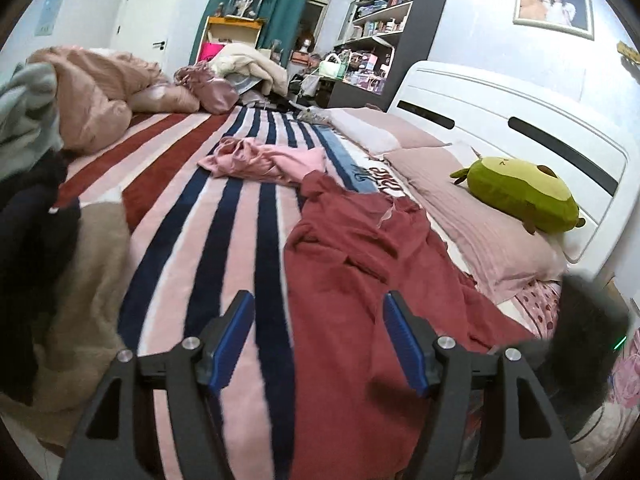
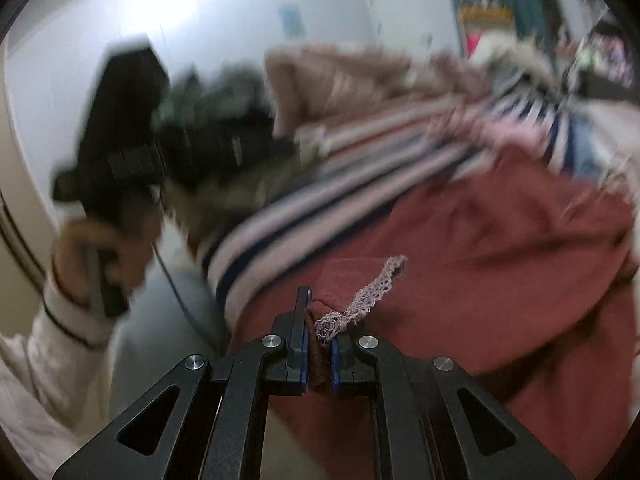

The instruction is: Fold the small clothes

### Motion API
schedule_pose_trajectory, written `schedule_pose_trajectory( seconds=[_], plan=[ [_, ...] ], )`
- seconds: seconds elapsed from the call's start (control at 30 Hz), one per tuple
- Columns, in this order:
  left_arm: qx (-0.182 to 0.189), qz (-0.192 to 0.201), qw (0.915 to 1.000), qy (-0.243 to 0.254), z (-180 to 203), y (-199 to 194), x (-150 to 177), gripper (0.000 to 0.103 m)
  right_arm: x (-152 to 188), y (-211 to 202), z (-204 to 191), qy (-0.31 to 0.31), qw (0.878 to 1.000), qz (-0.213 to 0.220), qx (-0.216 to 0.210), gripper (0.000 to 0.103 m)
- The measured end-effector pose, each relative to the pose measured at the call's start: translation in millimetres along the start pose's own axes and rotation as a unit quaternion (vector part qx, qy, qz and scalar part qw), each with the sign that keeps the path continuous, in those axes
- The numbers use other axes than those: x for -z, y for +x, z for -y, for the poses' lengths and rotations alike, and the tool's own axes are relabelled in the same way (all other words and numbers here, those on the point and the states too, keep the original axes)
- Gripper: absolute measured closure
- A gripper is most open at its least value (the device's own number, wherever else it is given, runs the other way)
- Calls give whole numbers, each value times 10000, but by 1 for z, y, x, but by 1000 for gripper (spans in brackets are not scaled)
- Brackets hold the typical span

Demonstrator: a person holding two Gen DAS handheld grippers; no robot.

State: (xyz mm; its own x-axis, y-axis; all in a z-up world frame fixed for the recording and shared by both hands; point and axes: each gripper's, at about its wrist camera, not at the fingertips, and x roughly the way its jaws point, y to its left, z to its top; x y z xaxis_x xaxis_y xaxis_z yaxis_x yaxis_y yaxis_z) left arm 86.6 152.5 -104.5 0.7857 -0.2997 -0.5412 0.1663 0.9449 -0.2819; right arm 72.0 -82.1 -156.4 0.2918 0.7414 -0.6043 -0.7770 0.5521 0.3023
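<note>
A crumpled dark red garment [image 1: 360,260] lies on the striped blanket [image 1: 224,216] of a bed. My left gripper [image 1: 318,304] hangs open just above the garment's left edge, with nothing between its blue pads [image 1: 234,344]. In the right wrist view, which is blurred, my right gripper [image 2: 320,320] is shut on a fold of the red garment [image 2: 500,240], beside a strip of pale lace trim [image 2: 372,292]. A hand [image 2: 100,256] in a white sleeve holds the left gripper [image 2: 132,152] at the left. The right gripper [image 1: 588,320] shows as a dark blur at the far right.
A pink garment [image 1: 264,160] lies farther up the bed. Beige and dark clothes [image 1: 80,280] are heaped at the left, with a bunched quilt [image 1: 92,88] behind them. Pink pillows [image 1: 460,200], a green avocado plush [image 1: 520,192] and the white headboard [image 1: 500,120] line the right side.
</note>
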Motion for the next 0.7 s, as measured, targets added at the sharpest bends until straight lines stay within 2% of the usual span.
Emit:
schedule_pose_trajectory(
  seconds=[0.1, 0.17, 0.2, 0.23, 0.3, 0.37, 0.47, 0.57, 0.63, 0.7],
  plan=[
    [237, -152, 9996, 43, 1, 10, 6, 40, 15, 23, 4, 183, 9990, -417, 21, 97],
    [444, -288, 9986, 70, 9, 23, 9, 40, 19, 18, 5, 322, 9984, -459, -33, 95],
    [514, -378, 9979, 85, 15, 31, 10, 40, 18, 12, 4, 367, 9982, -470, -48, 89],
    [557, -436, 9974, 99, 19, 36, 11, 40, 16, 2, 5, 355, 9985, -423, -49, 85],
    [659, -614, 9958, 144, 30, 50, 16, 40, 14, -26, 4, 238, 9996, -98, 92, 69],
    [730, -840, 9936, 201, 42, 64, 23, 40, 14, -55, 10, 243, 9992, 143, 276, 61],
    [876, -1192, 9887, 265, 56, 83, 36, 40, 20, -99, 37, 467, 9947, 382, 833, 53],
    [764, -1537, 9843, 411, 65, 95, 52, 42, 38, -131, 71, 774, 9811, 400, 1730, 42],
    [561, -1578, 9842, 577, 69, 95, 59, 48, 58, -145, 99, 1009, 9659, 172, 2379, 42],
    [424, -1571, 9841, 714, 71, 92, 62, 53, 74, -146, 124, 1181, 9552, -192, 2706, 41]
  ],
)
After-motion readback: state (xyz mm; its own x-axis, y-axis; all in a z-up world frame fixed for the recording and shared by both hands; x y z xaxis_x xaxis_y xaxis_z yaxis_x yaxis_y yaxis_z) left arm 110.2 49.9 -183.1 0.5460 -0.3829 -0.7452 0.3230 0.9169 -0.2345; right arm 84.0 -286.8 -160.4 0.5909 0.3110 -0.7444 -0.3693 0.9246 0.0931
